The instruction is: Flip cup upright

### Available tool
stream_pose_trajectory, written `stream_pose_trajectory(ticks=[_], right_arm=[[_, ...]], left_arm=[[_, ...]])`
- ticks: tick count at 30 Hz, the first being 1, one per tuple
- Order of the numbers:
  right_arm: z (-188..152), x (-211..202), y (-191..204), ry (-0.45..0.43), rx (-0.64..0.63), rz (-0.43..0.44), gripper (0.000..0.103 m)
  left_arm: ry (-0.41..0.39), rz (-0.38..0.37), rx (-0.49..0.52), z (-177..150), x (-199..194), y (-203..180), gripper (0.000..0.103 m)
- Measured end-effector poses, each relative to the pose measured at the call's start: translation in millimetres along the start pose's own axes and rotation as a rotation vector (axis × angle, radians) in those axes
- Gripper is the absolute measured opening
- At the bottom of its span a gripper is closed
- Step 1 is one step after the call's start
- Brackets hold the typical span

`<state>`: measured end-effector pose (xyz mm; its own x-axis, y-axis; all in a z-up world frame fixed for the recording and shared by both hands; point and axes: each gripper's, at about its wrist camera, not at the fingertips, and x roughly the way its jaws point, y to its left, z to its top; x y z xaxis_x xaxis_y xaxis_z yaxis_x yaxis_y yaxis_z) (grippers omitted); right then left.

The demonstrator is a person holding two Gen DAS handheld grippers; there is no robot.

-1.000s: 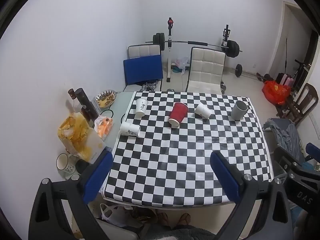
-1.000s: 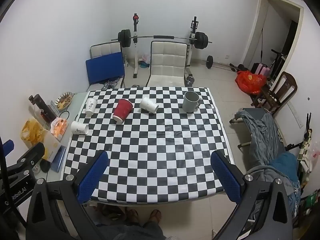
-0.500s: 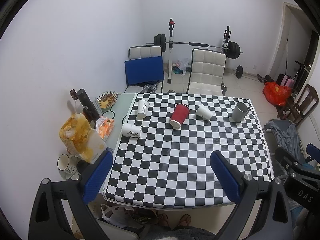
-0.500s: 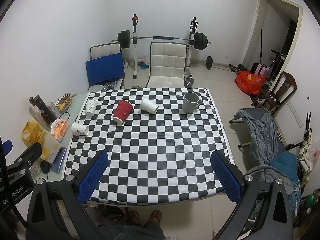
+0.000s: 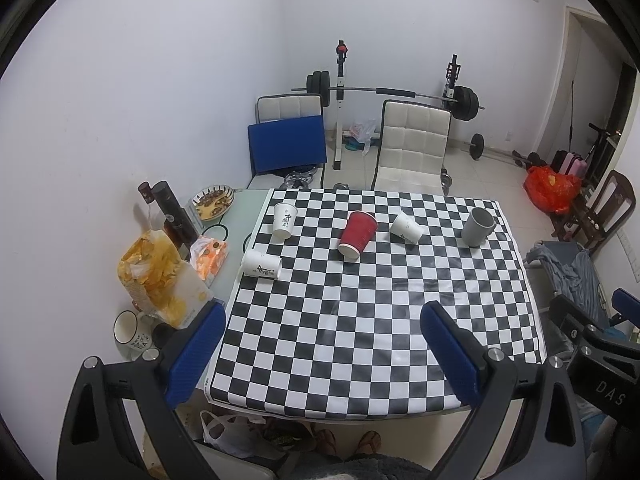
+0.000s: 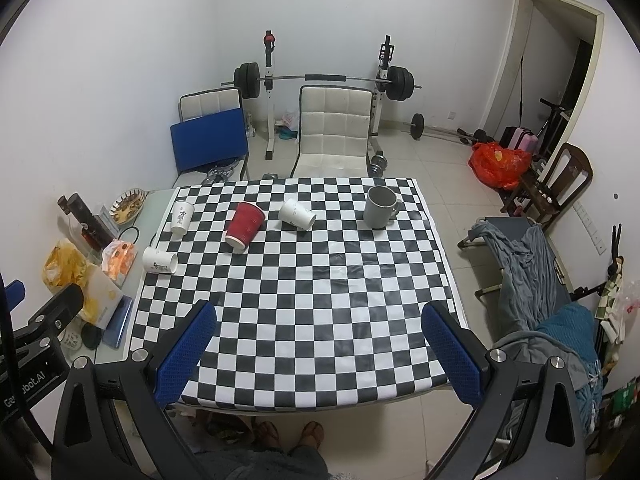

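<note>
A checkered table (image 5: 360, 320) (image 6: 312, 300) holds several cups. A red cup (image 5: 357, 235) (image 6: 244, 225) lies on its side. A white paper cup (image 5: 406, 228) (image 6: 297, 215) lies tipped beside it. Another white cup (image 5: 261, 264) (image 6: 160, 260) lies on its side at the left edge. A white cup (image 5: 284, 221) (image 6: 182, 217) and a grey mug (image 5: 478, 226) (image 6: 380, 206) stand upright. My left gripper (image 5: 320, 350) and right gripper (image 6: 316, 354) are open and empty, high above the table's near edge.
A side shelf at the left holds a snack bag (image 5: 160, 280), dark bottles (image 5: 172, 212), a plate (image 5: 212, 202) and a mug (image 5: 128, 328). Two chairs (image 5: 412, 148) and a barbell rack (image 5: 384, 92) stand behind the table. A cot with clothes (image 6: 532, 264) is on the right.
Both grippers have risen and pulled back slightly, so the table looks a little smaller. The cups have not moved.
</note>
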<state>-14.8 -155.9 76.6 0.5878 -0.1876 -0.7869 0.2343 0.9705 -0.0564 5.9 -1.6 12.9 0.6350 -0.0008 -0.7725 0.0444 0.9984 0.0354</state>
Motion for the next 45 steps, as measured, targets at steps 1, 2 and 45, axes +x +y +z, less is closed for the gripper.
stream_pose_trajectory(ticks=[1,2,45], right_arm=[[0.2,-0.2,0.2,0.0,-0.001,0.0,0.103],[0.1,-0.3,-0.1,0.0,-0.001,0.0,0.103],[-7.2,-2.5,-0.1,-0.005,0.003,0.005,0.103]], left_arm=[[0.0,-0.001,-0.001,-2.7,0.4,0.5,0.1],[0.0,-0.002,-0.001,-2.4,0.3,0.5,0.1],[-0.016,-0.002,-0.003,16.0,-9.8,5.4,0.1]])
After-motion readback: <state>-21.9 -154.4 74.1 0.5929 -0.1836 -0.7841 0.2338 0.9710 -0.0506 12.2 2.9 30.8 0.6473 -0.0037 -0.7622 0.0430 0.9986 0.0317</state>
